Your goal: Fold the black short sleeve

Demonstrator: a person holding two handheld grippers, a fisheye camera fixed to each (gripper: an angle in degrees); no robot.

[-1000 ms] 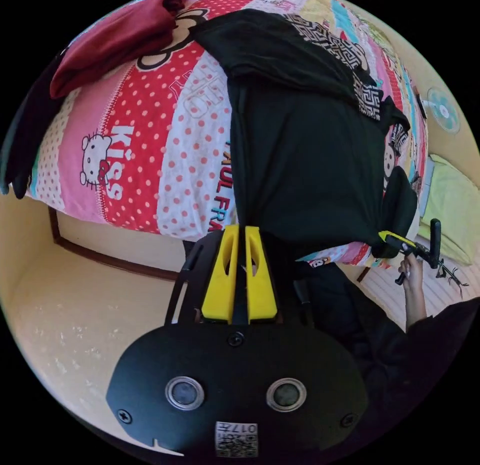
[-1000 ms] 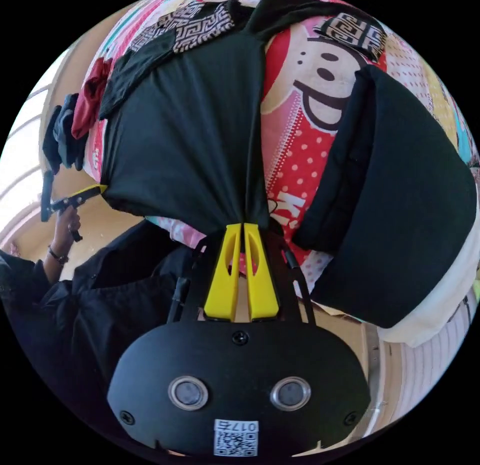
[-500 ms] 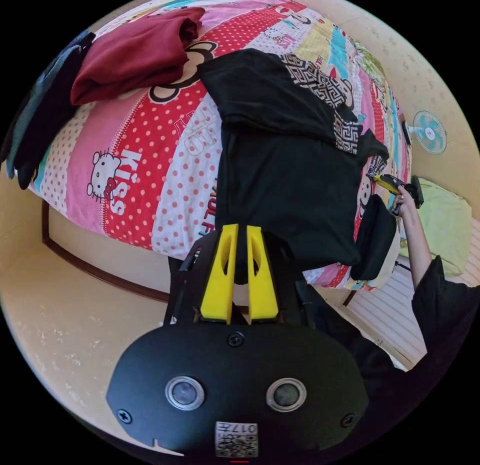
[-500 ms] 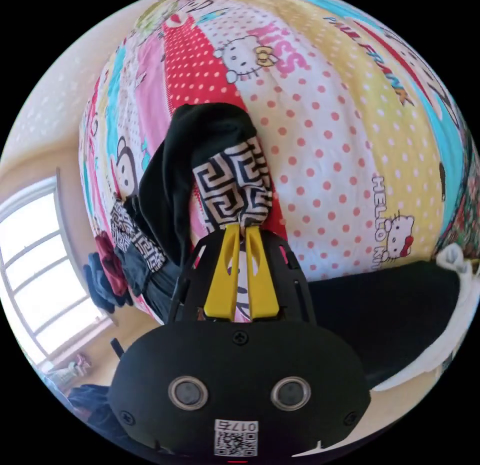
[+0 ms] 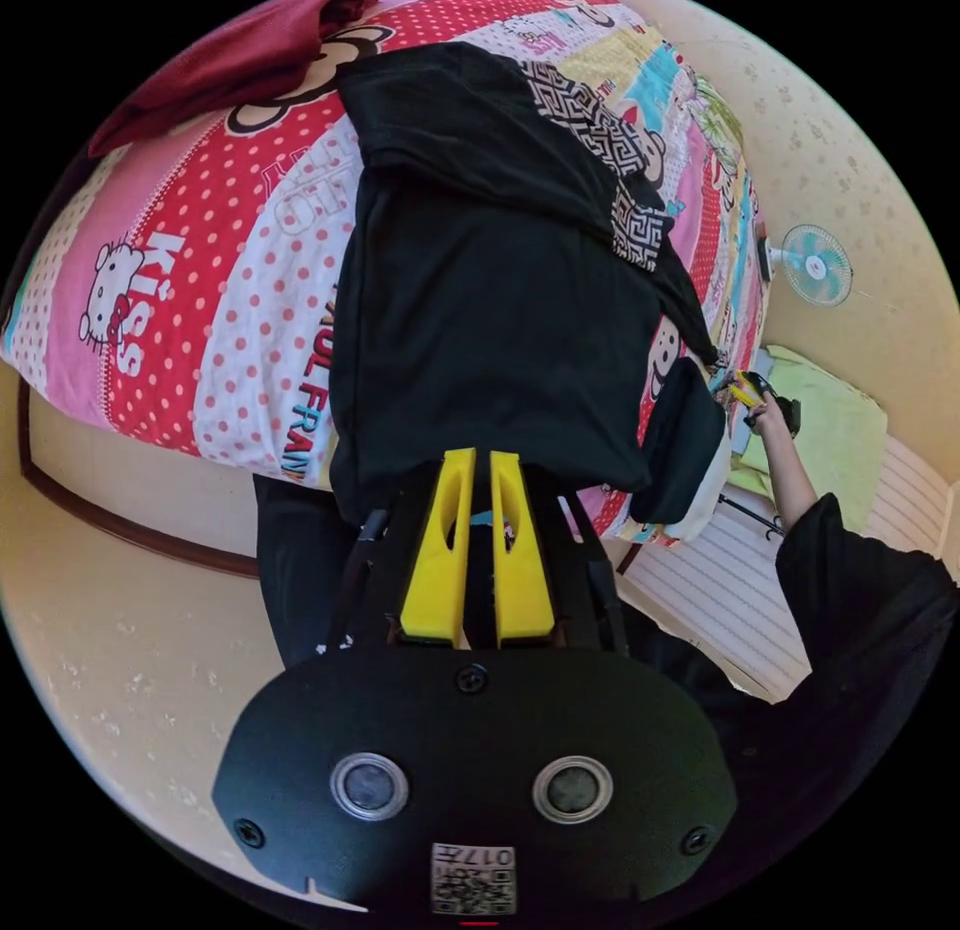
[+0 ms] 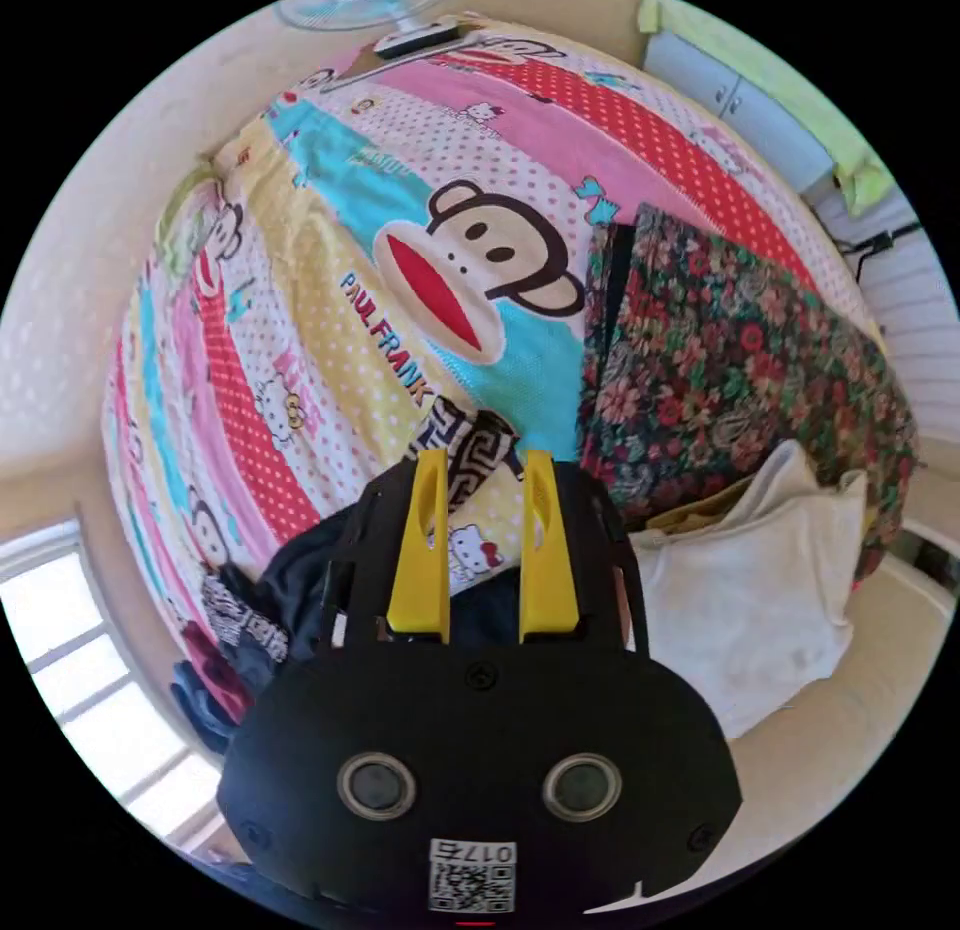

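Observation:
The black short-sleeve shirt lies flat on the cartoon bedspread, its hem at the bed's near edge. Its maze-patterned sleeves are folded inward at the far end. My left gripper is shut on the hem. In the right gripper view, my right gripper stands open, with a patterned sleeve end lying just past its fingertips. A hand holds the right gripper at the bed's far right side in the left gripper view.
A dark red garment lies at the far left of the bed. A folded black garment sits by the shirt's right edge. A floral cloth and a white cloth lie to the right. A fan stands behind.
My right gripper let go of the hem corner, carried the patterned sleeve inward, and has opened off it. My left gripper stays on the hem, and the shirt now lies flatter.

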